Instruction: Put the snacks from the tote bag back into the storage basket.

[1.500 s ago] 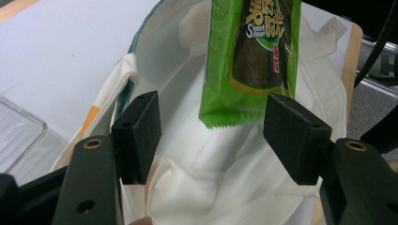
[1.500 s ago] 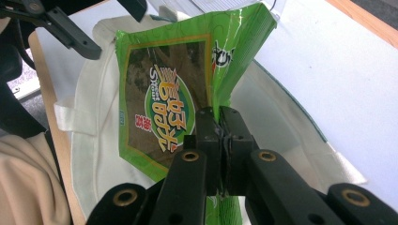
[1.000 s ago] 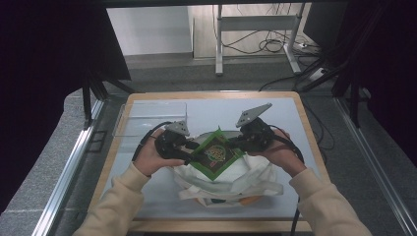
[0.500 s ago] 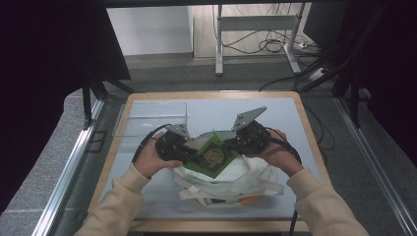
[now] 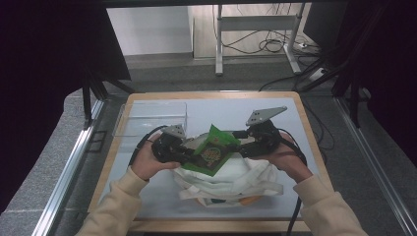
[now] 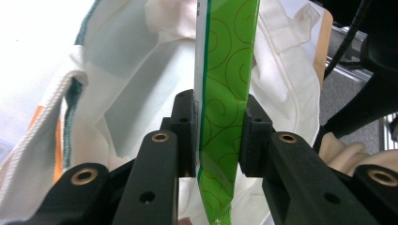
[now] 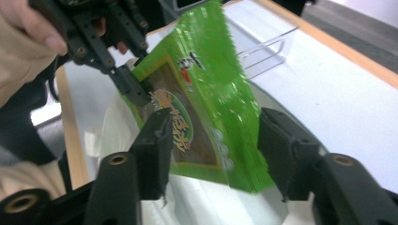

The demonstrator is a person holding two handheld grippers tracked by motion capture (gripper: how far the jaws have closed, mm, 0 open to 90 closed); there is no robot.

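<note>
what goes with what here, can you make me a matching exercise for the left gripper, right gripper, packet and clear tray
Things:
1. left gripper
2. right gripper
3. packet
4. clear tray

States:
A. green, above the white bag
B. jaws apart, packet between them
C. clamped on the packet's edge
D. at the table's far left

Pairs: 1-C, 2-B, 3-A, 4-D
</note>
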